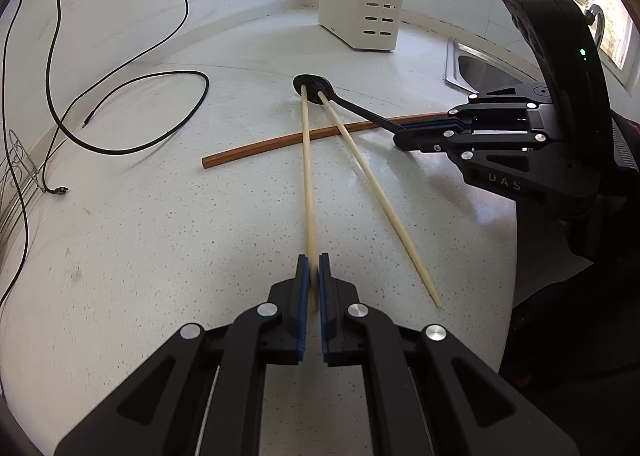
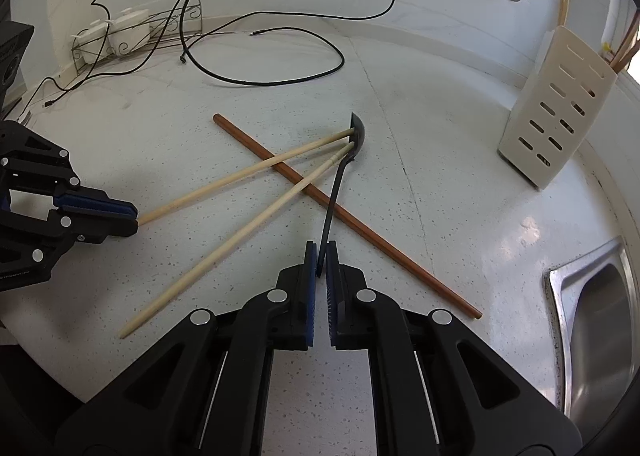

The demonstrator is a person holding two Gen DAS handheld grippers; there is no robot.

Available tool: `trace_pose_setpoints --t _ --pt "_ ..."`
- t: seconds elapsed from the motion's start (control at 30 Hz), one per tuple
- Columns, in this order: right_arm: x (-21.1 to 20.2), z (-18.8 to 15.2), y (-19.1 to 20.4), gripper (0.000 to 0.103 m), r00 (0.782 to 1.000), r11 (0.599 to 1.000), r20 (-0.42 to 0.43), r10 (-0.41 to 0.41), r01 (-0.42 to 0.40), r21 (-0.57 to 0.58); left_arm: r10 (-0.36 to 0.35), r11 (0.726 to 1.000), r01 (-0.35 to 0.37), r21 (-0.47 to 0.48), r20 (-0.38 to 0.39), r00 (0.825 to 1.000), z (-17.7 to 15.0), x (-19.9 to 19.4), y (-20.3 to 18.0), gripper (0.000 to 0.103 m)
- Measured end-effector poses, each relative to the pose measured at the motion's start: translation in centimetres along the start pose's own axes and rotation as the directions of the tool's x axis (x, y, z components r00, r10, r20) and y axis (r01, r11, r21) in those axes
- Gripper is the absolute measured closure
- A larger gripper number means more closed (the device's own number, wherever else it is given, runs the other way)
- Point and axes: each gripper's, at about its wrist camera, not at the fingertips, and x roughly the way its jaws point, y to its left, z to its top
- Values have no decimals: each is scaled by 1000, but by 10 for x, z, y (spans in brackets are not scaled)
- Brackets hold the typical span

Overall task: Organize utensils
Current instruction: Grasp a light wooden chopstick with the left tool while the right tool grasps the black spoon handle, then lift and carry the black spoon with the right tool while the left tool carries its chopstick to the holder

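My left gripper [image 1: 314,262] is shut on the near end of a pale wooden chopstick [image 1: 307,176]; it also shows in the right wrist view [image 2: 132,218]. A second pale chopstick [image 1: 380,196] lies loose beside it. Both tips rest on the bowl of a black spoon [image 1: 314,85]. My right gripper [image 2: 322,250] is shut on the black spoon's handle [image 2: 334,196]; it also shows in the left wrist view [image 1: 400,138]. A brown chopstick [image 2: 344,212] lies on the counter under the others. The cream utensil holder [image 1: 362,0] stands at the back with several sticks in it.
A black cable [image 1: 140,112] loops over the white speckled counter [image 1: 160,256] at the left. A steel sink [image 2: 600,336] is set in at the right. A wire rack with white pots [image 2: 128,36] stands by the wall.
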Motion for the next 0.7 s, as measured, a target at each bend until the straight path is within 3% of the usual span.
trace_pose_setpoints --t 0.27,0.7 --pt "-5 0 -13 100 1000 998 24 5 -6 55 43 999 -43 -12 11 999 -1 0 -2 99" --pt "-12 -2 -23 100 999 995 33 20 -23 99 61 997 -57 -60 66 996 1 -13 1 99"
